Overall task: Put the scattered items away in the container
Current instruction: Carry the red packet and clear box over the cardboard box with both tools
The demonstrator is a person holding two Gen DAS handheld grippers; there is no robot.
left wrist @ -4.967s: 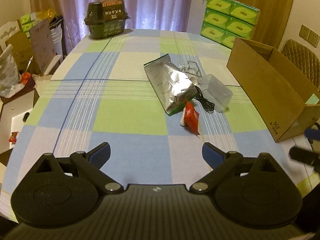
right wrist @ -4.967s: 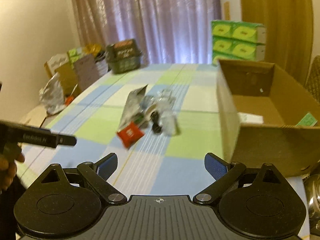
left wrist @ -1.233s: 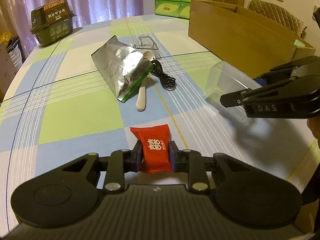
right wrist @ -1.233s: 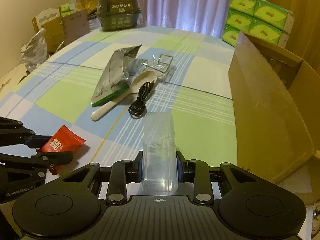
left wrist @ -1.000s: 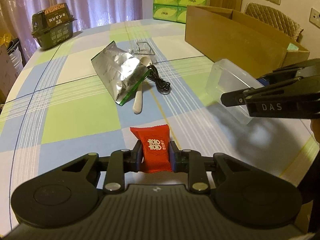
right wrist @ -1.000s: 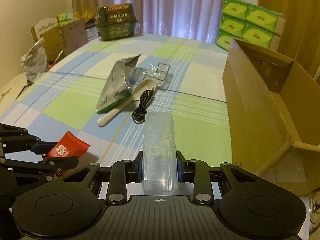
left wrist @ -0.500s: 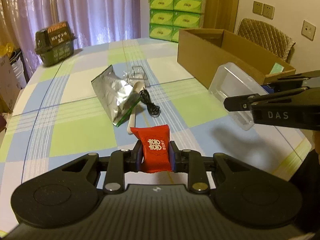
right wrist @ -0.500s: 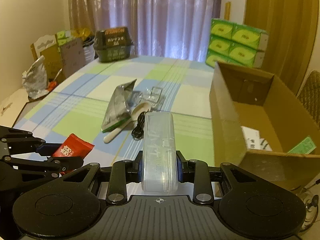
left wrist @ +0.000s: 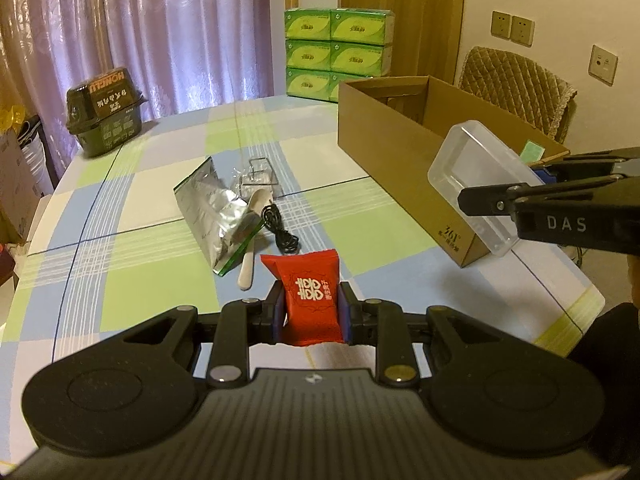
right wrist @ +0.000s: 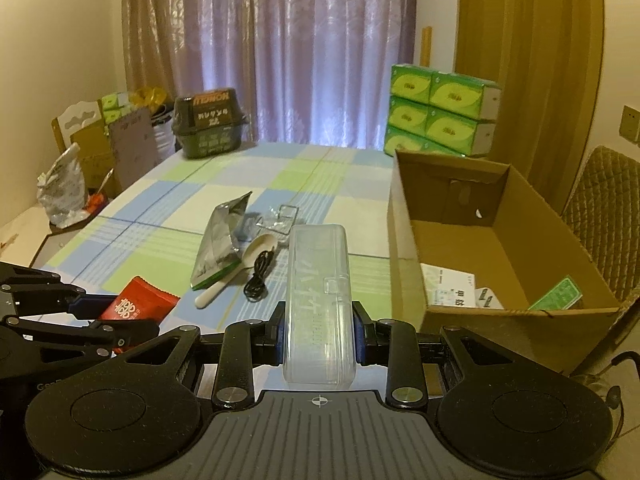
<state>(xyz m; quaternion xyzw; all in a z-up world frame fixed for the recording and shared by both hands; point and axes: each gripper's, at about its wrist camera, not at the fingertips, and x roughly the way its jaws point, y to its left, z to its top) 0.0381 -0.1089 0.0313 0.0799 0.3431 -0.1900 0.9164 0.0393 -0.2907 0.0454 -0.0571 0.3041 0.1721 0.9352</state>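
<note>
My left tongs (left wrist: 311,316) are clamped on the red packet (left wrist: 310,298), low centre of the left view. My right tongs (right wrist: 319,338) grip the clear case (right wrist: 319,304), lifted above the worktop (left wrist: 132,240). The box (right wrist: 500,256) sits open at right; pouch (left wrist: 216,210), spoon (left wrist: 250,248) and cable (left wrist: 280,228) lie mid-frame.

- A checked tablecloth (left wrist: 152,280) in blue, green and pale squares covers the table.
- A dark green lidded box (left wrist: 105,110) with gold lettering stands at the table's far left corner.
- Green tissue packs (right wrist: 442,116) are stacked three rows high at the far end of the table, against a wooden panel.
- Purple curtains (right wrist: 304,52) hang behind the table.
- A quilted chair back (left wrist: 516,88) stands at the right.
- Wall sockets (left wrist: 512,32) sit above the chair.
- Cardboard pieces (right wrist: 92,148) and a crumpled plastic bag (right wrist: 62,192) lie off the table's left side.
</note>
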